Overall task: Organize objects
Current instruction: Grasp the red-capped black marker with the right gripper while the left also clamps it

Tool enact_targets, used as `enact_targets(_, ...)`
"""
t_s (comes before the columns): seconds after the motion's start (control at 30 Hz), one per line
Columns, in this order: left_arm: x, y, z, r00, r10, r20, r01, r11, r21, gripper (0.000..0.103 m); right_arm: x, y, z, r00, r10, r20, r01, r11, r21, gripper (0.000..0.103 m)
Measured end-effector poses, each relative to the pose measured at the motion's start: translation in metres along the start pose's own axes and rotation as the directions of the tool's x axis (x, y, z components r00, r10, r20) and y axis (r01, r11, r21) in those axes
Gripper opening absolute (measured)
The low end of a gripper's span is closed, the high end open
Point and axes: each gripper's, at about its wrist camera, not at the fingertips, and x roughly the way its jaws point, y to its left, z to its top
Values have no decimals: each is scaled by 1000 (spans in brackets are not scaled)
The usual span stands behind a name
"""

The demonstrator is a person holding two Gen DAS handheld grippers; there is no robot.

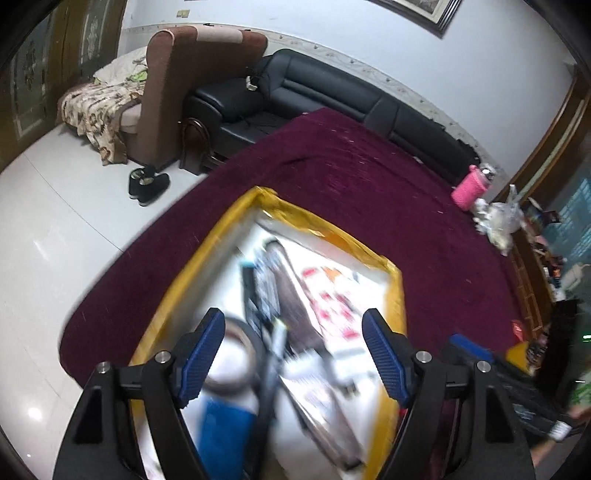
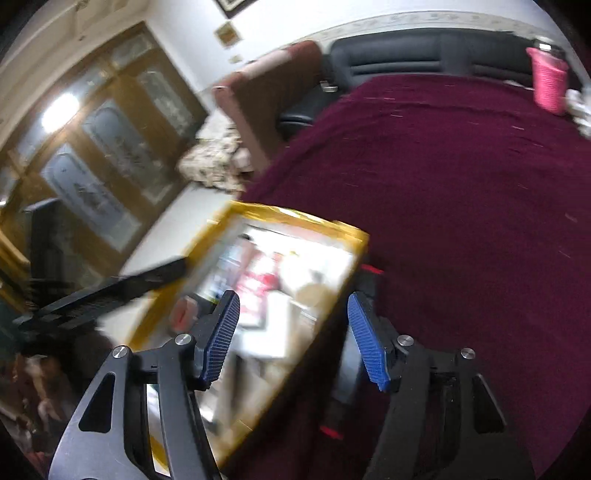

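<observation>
Both tongs, left (image 1: 293, 354) and right (image 2: 293, 338), gape wide and hold nothing above a yellow-taped box (image 1: 395, 295) of blurred items. The box rests near the edge of the maroon-clothed tabletop (image 1: 369, 177) (a pink knitted holder (image 1: 471, 186) stands well apart).

Matt maroon cloth (image 1: 369, 177); glossy yellow-taped box (image 1: 397, 291); shiny floor tiles (image 1: 55, 240).

No legible text in either view.

The printed red-and-white packaging (image 1: 332, 295) inside the yellow-taped box (image 1: 395, 295), which sits near the maroon cloth's (image 1: 369, 177) left edge, carries markings, but motion blur smears them past reading; the same box's contents (image 2: 273, 280) are equally blurred in the right wrist view. The framed picture (image 1: 417, 7) on the wall and the small plaques (image 2: 226, 33) beside the door are too small and distorted to make out any words or numbers.
</observation>
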Motion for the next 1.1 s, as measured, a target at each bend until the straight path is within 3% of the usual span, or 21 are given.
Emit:
enact_targets(0.13,-11,-25,-21,999,-39,-5,39,998,41,77,7,-19,-32,996,-30,-80,31,999,18,61)
enact_targets(0.33,-19,-60,-31,999,-46,-10,47,993,108,77,33,-10,-37,990,-101,-103,99,995,-20,39)
enact_targets(0.43,-17,-73,-34,998,-46,-32,50,992,119,77,39,1,-39,980,-177,-85,169,981,-98,18)
enact_targets(0.6,-7,-103,-44,992,-89,-91,102,984,146,76,13,-21,-58,980,-177,-90,172,983,-59,17)
enact_targets(0.73,14,-138,-55,974,-143,-175,175,967,185,74,-20,-51,-84,988,-114,-101,116,993,16,17)
enact_targets(0.83,41,-166,-66,951,-166,-262,226,950,217,53,-36,-61,-100,991,-93,-96,99,994,51,17)
enact_targets(1.0,81,-188,-83,904,-172,-392,261,947,186,46,-47,-74,-112,996,-48,-78,57,992,109,17)
enact_targets(1.1,93,-189,-90,903,-141,-405,230,957,179,46,-47,-73,-114,996,-50,-68,57,992,111,17)
